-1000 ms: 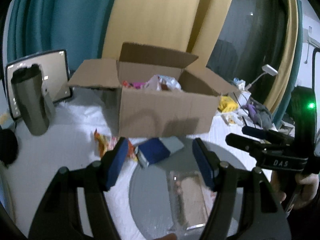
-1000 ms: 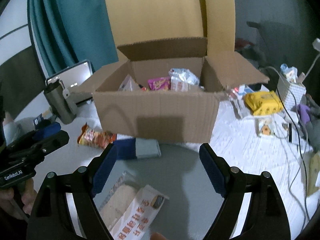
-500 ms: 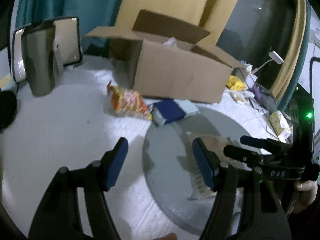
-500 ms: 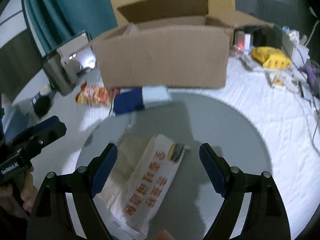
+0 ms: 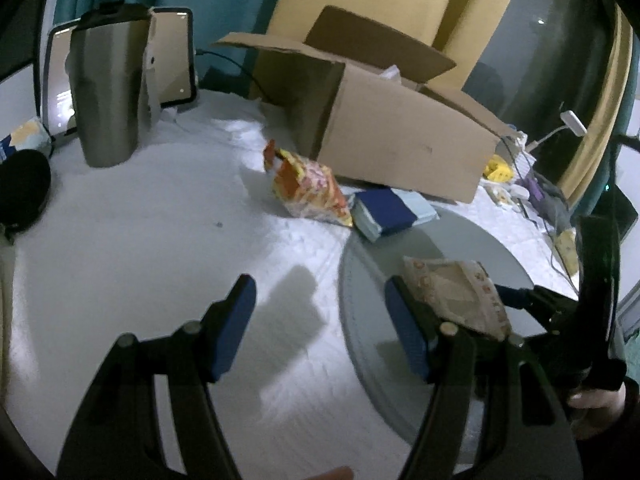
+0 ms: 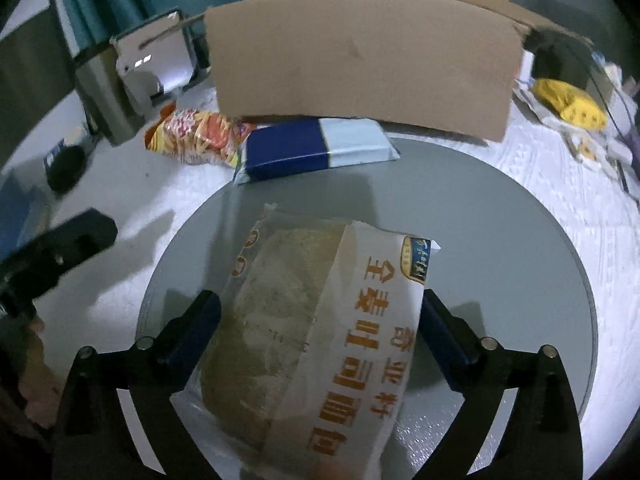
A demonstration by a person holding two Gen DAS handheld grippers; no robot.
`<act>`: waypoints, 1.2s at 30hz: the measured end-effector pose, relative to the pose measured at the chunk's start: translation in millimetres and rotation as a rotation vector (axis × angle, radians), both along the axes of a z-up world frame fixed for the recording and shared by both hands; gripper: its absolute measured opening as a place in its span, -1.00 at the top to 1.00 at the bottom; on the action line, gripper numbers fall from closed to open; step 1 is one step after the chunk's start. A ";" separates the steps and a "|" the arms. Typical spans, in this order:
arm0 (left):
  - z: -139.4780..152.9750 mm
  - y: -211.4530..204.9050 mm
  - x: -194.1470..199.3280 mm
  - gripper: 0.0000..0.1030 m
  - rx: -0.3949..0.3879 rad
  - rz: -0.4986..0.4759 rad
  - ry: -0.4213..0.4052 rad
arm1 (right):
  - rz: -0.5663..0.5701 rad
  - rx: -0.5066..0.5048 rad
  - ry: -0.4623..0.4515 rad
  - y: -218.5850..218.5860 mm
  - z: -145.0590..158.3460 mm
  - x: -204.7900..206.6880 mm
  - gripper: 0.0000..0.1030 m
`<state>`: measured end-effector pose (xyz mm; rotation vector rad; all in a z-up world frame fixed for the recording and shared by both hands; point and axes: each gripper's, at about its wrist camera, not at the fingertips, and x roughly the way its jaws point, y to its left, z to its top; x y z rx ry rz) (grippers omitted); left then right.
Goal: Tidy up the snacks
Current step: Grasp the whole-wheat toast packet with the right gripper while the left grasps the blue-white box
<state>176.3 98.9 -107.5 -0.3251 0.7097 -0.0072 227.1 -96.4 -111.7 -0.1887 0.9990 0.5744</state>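
Right wrist view looks down on the clear plastic bread packet with an orange-lettered white band, lying flat on the round grey mat between the spread fingers of the right gripper; whether the pads already touch its sides I cannot tell. It looks light, soft and crushable, with slick film, so a gentle squeeze across its middle, on the band, seems safest. The left gripper hovers with fingers spread and nothing between them, over the white textured surface just left of the mat. Ahead, a blue and pale-blue wrapped packet and an orange-red printed crisp bag lie close against the front wall of the open brown cardboard box. The box wall stands tall, so the packet would likely need a clear lift over its rim; open room lies to the left, while a steel tumbler stands well apart at the back.
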 end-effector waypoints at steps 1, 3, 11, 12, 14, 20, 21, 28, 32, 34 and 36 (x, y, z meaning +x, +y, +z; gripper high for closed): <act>0.3 0.9 2.6 -0.32 0.003 0.002 0.003 | 0.023 0.003 -0.002 1.6 -0.4 0.2 -0.91; 1.5 0.6 8.7 -0.32 0.009 0.001 0.009 | 0.056 0.005 -0.015 1.2 -1.1 1.2 -0.88; 10.4 -26.1 45.8 -0.33 0.077 -0.061 0.014 | 0.027 0.059 -0.010 -35.1 1.7 25.3 -0.59; 12.0 -30.6 52.2 -0.32 0.087 -0.070 0.013 | 0.012 0.067 -0.008 -40.7 1.9 30.2 -0.58; 15.5 -39.0 65.7 -0.32 0.104 -0.089 0.010 | -0.019 0.077 -0.004 -52.4 2.4 40.4 -0.57; 21.0 -64.1 113.5 -0.32 0.179 -0.169 0.011 | -0.074 0.105 -0.009 -79.8 8.4 68.3 -0.56; 20.4 -66.7 120.1 -0.32 0.191 -0.177 0.012 | -0.083 0.111 -0.009 -84.2 9.0 74.0 -0.56; 4.7 -89.7 166.9 -0.32 0.335 -0.288 0.082 | -0.141 0.150 -0.008 -111.9 9.5 98.2 -0.56; -4.5 -96.9 176.8 -0.33 0.341 -0.347 0.107 | -0.171 0.164 -0.006 -121.0 7.8 105.2 -0.56; -5.1 -96.8 179.4 -0.33 0.311 -0.369 0.122 | -0.180 0.166 -0.004 -123.5 7.1 106.1 -0.56; -5.7 -97.4 179.4 -0.33 0.284 -0.389 0.140 | -0.182 0.166 -0.002 -124.1 6.4 107.2 -0.56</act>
